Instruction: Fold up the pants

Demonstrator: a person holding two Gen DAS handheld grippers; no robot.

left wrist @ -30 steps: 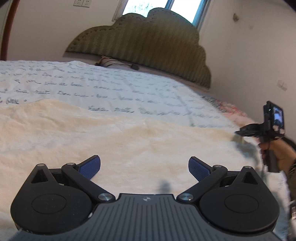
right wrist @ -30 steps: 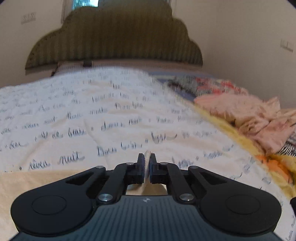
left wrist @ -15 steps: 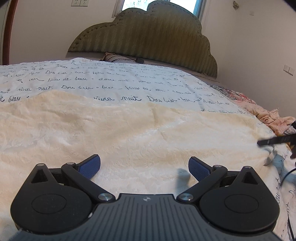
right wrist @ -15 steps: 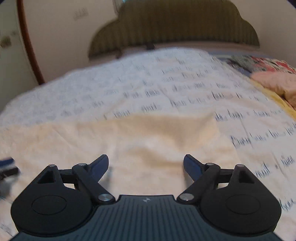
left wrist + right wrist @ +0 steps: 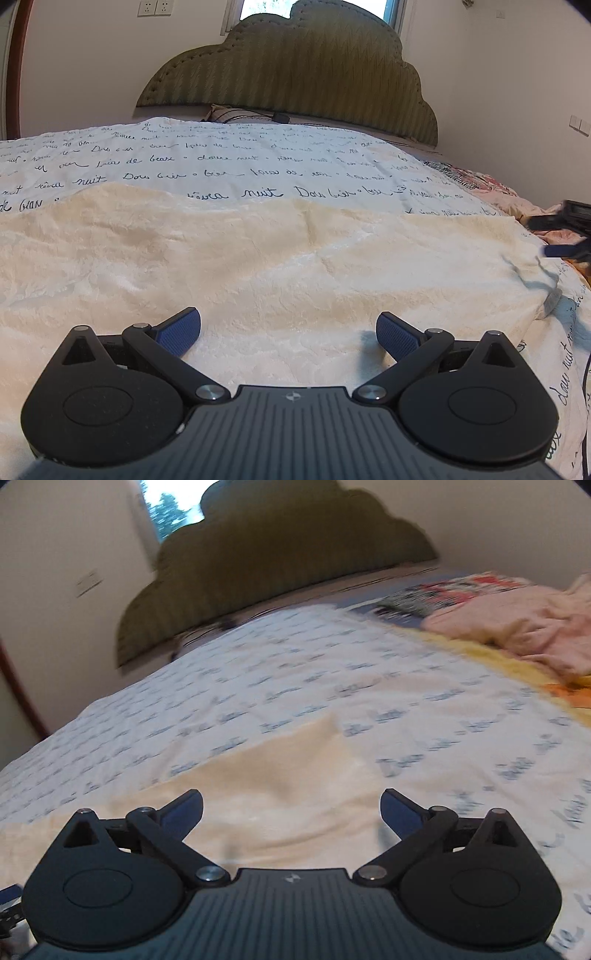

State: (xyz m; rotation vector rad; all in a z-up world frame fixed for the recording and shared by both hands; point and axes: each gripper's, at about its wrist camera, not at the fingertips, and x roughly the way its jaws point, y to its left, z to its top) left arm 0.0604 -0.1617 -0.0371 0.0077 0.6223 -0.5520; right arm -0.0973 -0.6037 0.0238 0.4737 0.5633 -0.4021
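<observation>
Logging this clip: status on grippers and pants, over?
Left gripper open, empty. Right gripper opening, nothing between the jaws. Cream pants flat on the script-print bedspread. Nothing in the way.

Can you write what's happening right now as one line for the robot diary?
pants: flat on bed | left gripper: open, empty | right gripper: opening, empty

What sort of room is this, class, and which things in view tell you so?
Most likely a bedroom: a padded headboard against the wall, a wide bed under a bedspread printed with handwriting, and a window behind.
</observation>
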